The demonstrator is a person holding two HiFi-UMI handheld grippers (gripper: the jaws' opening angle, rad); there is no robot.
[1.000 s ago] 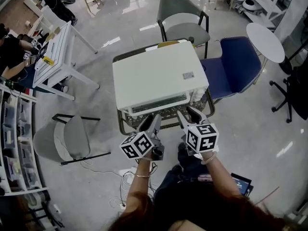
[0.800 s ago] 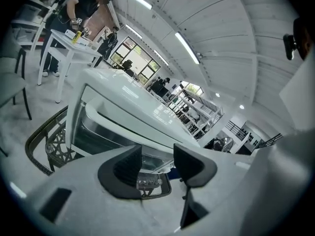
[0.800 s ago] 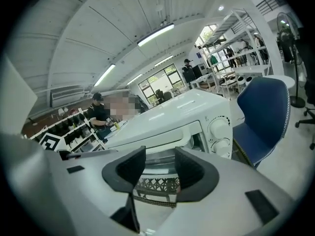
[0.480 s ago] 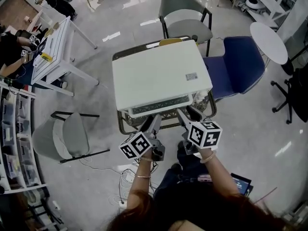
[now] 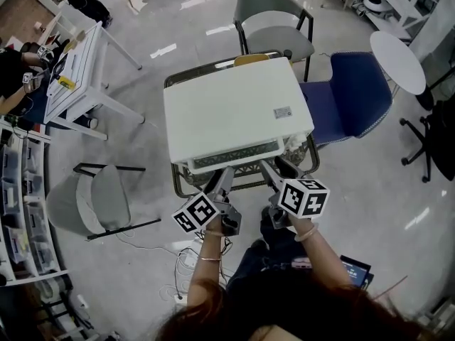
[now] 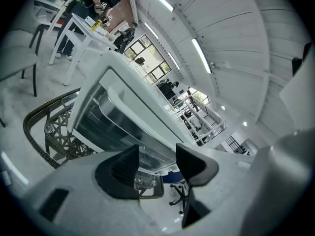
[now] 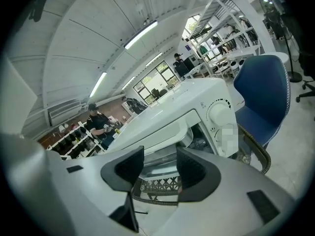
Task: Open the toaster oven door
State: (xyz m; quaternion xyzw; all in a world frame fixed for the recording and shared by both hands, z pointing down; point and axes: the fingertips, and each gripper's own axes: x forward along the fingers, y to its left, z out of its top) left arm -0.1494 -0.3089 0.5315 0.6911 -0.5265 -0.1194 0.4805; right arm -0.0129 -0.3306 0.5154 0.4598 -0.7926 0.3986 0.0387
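A white toaster oven (image 5: pixel 234 112) stands on a dark wicker table (image 5: pixel 181 190). Its glass door (image 7: pixel 162 136) faces me and leans a little out at the top, with a dark gap beside the knobs (image 7: pixel 221 113). The door's white handle bar (image 6: pixel 142 109) runs above my left gripper's jaws. My left gripper (image 5: pixel 226 178) hangs just before the door's left half. The right gripper (image 5: pixel 276 169) hangs before the right half. Both have just been opening their jaws. Between the left gripper's (image 6: pixel 157 163) and the right gripper's (image 7: pixel 161 168) pads only the door's glass shows farther off, ungripped.
A blue chair (image 5: pixel 352 98) stands right of the oven, a grey chair (image 5: pixel 274 27) behind it, another grey chair (image 5: pixel 92 204) at the left. A round white table (image 5: pixel 397 61) is far right, a white desk (image 5: pixel 82 77) far left. Cables (image 5: pixel 188 261) lie on the floor.
Both grippers have sunk slightly in front of the door and rolled a little, their marker cubes now turned. The oven has stayed in place.
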